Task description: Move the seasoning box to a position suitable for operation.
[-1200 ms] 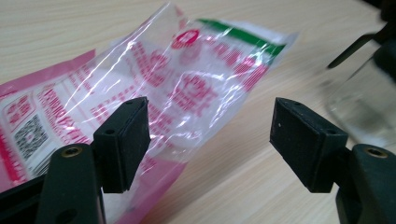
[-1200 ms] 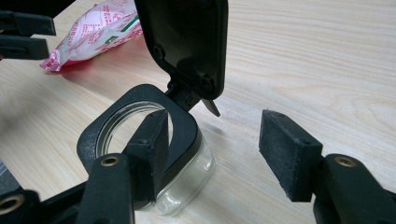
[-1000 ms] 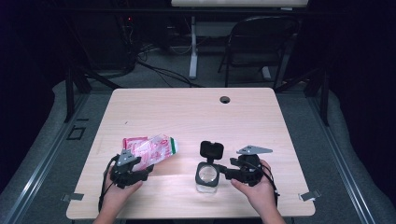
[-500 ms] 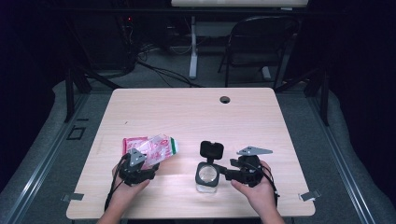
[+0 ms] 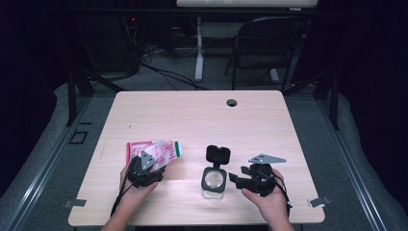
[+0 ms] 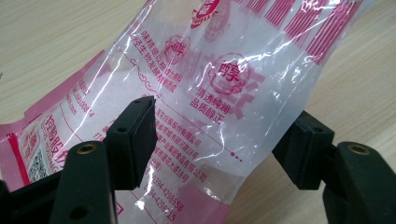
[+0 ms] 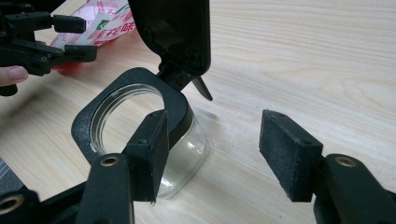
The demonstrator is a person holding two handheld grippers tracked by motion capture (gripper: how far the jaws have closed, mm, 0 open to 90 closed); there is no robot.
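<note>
The left gripper [image 5: 144,171] and the right gripper [image 5: 255,179] are matte black. Each carries two blocky jaws faced with dark foam pads [image 7: 290,158] (their surface looks slightly grainy), joined to the arms by brass-coloured rivets [image 6: 87,149]. Each has a grey three-cornered plate [image 5: 267,158] on top. A thin black cable [image 5: 121,197] trails from each towards the person.

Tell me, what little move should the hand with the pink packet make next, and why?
Probably close the left gripper on the pink packet. The packet lies between its open jaws, but the pads do not seem to press it yet. The glass jar stands on the table with its black lid flipped open, and the right gripper waits open beside it, so a firm hold looks like the next step.
</note>
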